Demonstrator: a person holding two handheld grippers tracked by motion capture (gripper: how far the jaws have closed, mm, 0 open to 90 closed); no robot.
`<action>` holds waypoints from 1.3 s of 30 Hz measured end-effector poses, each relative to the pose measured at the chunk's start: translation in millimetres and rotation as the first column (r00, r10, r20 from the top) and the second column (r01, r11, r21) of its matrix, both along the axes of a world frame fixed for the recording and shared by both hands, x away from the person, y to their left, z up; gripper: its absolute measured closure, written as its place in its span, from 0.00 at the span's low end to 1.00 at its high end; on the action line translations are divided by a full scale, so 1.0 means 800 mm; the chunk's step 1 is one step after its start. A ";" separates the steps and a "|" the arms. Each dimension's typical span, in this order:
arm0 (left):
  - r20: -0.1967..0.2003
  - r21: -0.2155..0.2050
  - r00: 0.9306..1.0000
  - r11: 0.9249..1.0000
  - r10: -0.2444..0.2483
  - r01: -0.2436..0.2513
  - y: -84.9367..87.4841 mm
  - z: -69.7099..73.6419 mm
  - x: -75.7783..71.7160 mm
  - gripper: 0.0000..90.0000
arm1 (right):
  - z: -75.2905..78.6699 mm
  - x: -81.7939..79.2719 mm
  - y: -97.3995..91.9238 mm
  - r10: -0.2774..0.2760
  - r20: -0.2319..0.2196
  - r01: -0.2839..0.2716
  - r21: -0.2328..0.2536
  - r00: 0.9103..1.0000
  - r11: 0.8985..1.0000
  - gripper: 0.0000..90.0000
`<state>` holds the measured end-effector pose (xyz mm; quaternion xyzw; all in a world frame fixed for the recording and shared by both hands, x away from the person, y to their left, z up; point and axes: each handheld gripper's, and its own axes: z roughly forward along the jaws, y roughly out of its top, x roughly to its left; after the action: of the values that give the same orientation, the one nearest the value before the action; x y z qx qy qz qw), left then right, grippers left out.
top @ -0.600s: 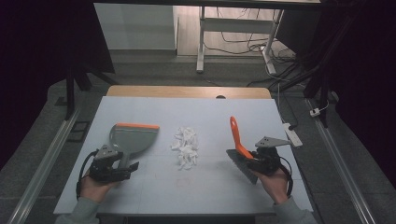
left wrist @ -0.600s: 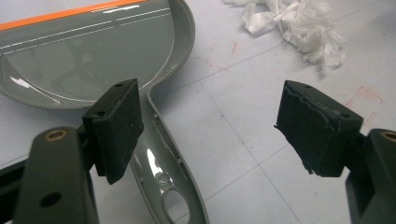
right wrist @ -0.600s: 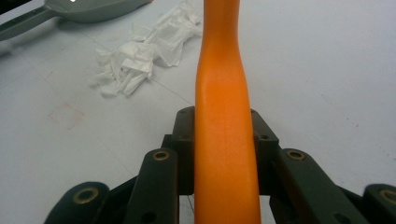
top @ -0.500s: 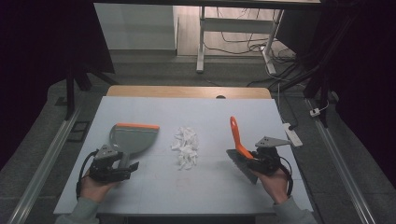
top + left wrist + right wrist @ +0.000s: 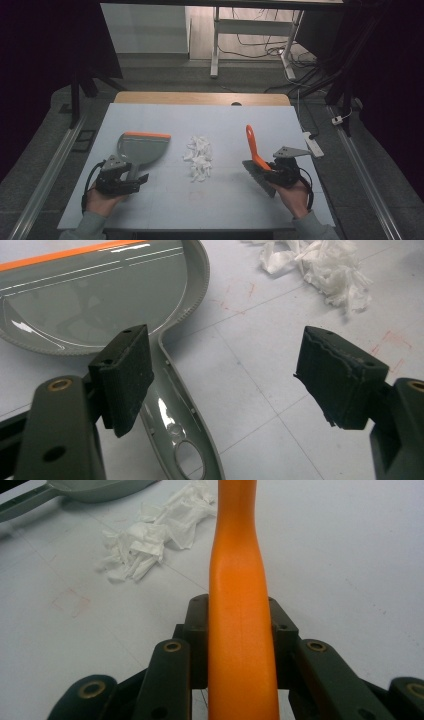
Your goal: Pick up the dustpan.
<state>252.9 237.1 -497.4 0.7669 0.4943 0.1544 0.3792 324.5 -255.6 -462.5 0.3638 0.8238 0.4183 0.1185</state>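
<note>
Right tongs clamping orange brush handle, grey bristles

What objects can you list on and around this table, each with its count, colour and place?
Dustpan: one, grey with orange lip, table's left, handle between the open left jaws.
Brush: one, orange handle, dark bristles, table's right, clamped.
Paper scraps: one heap, white, table's middle.
Table: one, pale top.
Power strip: one, white, table's right edge.
Desk frame: one, white, behind.
Left gripper: one, black, open.
Right gripper: one, black, shut on brush.
Hands: two, at near edge.
</note>
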 end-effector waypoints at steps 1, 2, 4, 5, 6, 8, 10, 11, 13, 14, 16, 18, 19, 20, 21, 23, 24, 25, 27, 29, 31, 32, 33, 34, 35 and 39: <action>-0.003 0.000 1.000 1.000 0.001 -0.001 0.000 0.000 0.000 0.26 | 0.000 0.000 0.000 0.000 0.000 0.000 0.000 1.000 1.000 0.78; -0.004 0.001 1.000 1.000 0.002 -0.002 0.000 0.000 0.000 0.26 | 0.000 0.000 0.000 0.000 -0.002 0.000 0.000 1.000 1.000 0.78; -0.006 0.001 1.000 1.000 0.004 -0.004 0.000 0.000 0.000 0.26 | 0.001 0.000 -0.001 -0.003 -0.007 0.003 0.000 1.000 1.000 0.78; -0.006 0.001 1.000 1.000 0.004 -0.004 -0.001 0.001 0.000 0.26 | 0.001 0.000 -0.001 -0.005 -0.013 0.005 -0.001 1.000 1.000 0.78; -0.006 0.002 1.000 1.000 0.004 -0.004 -0.001 0.001 -0.001 0.26 | 0.003 0.000 -0.001 -0.006 -0.017 0.006 -0.003 1.000 1.000 0.78; -0.007 0.003 1.000 1.000 0.004 -0.004 -0.001 0.002 -0.001 0.26 | 0.006 0.000 0.000 -0.011 -0.033 0.011 -0.006 0.999 1.000 0.78; -0.010 0.002 1.000 1.000 0.003 -0.003 -0.001 0.002 -0.001 0.26 | 0.008 0.000 -0.001 -0.015 -0.054 0.014 -0.010 0.998 1.000 0.78; -0.011 0.003 1.000 1.000 0.003 -0.003 -0.001 0.002 -0.001 0.26 | 0.008 0.000 -0.001 -0.018 -0.061 0.017 -0.013 0.998 1.000 0.78; -0.014 0.003 1.000 1.000 0.003 -0.003 -0.001 0.002 -0.001 0.26 | 0.009 0.000 -0.001 -0.015 -0.080 0.013 -0.020 0.997 1.000 0.78; -0.016 0.003 1.000 1.000 0.004 -0.004 -0.001 0.002 -0.001 0.26 | 0.009 0.000 0.000 -0.013 -0.091 0.011 -0.025 0.996 1.000 0.78; -0.022 0.004 1.000 1.000 0.003 -0.003 -0.001 0.002 -0.001 0.26 | 0.009 0.000 0.001 -0.007 -0.104 0.003 -0.034 0.995 0.999 0.78; -0.026 0.006 1.000 1.000 0.005 -0.005 -0.001 0.004 -0.001 0.26 | 0.010 0.000 0.002 -0.005 -0.114 0.001 -0.038 0.993 0.999 0.78; -0.027 0.006 1.000 1.000 0.007 -0.007 -0.001 0.004 -0.002 0.26 | 0.010 0.000 0.002 -0.004 -0.119 -0.001 -0.040 0.993 0.999 0.78; -0.031 0.004 0.999 1.000 0.007 -0.007 -0.001 0.005 -0.002 0.26 | 0.010 0.000 0.002 -0.003 -0.120 -0.002 -0.039 0.993 0.999 0.78; -0.035 0.003 0.999 1.000 0.008 -0.007 -0.001 0.006 -0.002 0.26 | 0.011 0.000 0.002 -0.002 -0.123 -0.003 -0.037 0.992 0.999 0.78; -0.040 0.003 0.999 1.000 0.013 -0.012 0.000 0.008 -0.003 0.26 | 0.013 0.000 0.002 0.003 -0.126 -0.007 -0.032 0.992 0.999 0.78; -0.045 0.006 0.999 1.000 0.011 -0.011 0.000 0.009 -0.003 0.26 | 0.013 -0.001 0.002 0.004 -0.127 -0.007 -0.029 0.992 1.000 0.78; -0.051 0.006 0.999 1.000 0.015 -0.015 0.001 0.010 -0.002 0.26 | 0.014 -0.001 0.002 0.005 -0.127 -0.008 -0.026 0.992 1.000 0.78; -0.071 0.009 0.997 1.000 0.021 -0.020 0.002 0.012 -0.002 0.26 | 0.016 -0.002 0.003 0.011 -0.123 -0.015 -0.025 0.992 1.000 0.78; -0.087 0.010 0.996 0.999 0.032 -0.031 0.004 0.016 -0.002 0.26 | 0.016 -0.002 0.002 0.013 -0.122 -0.016 -0.021 0.992 1.000 0.78; -0.105 0.009 0.994 0.999 0.036 -0.035 0.005 0.022 -0.001 0.26 | 0.016 -0.002 0.002 0.012 -0.120 -0.015 -0.018 0.993 1.000 0.78; -0.114 0.011 0.993 0.999 0.037 -0.036 0.006 0.025 0.000 0.26 | 0.016 -0.002 0.002 0.012 -0.119 -0.014 -0.017 0.993 1.000 0.78; -0.117 0.014 0.992 0.999 0.039 -0.038 0.007 0.029 0.001 0.26 | 0.017 -0.002 0.001 0.009 -0.113 -0.011 -0.017 0.994 1.000 0.78; -0.117 0.019 0.992 0.999 0.045 -0.043 0.007 0.033 0.001 0.26 | 0.017 -0.003 0.002 0.004 -0.102 -0.006 -0.020 0.995 1.000 0.78; -0.118 0.021 0.992 0.999 0.050 -0.048 0.008 0.036 0.002 0.26 | 0.018 -0.003 0.002 0.003 -0.096 -0.006 -0.021 0.995 1.000 0.78; -0.134 0.041 0.988 0.997 0.074 -0.070 0.007 0.044 0.007 0.25 | 0.019 -0.002 0.000 0.011 -0.102 -0.012 -0.009 0.995 1.000 0.78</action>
<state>258.3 242.7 -462.6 0.7640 0.5434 0.1244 0.3250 323.2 -255.4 -447.2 0.3794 0.8327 0.3962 0.0758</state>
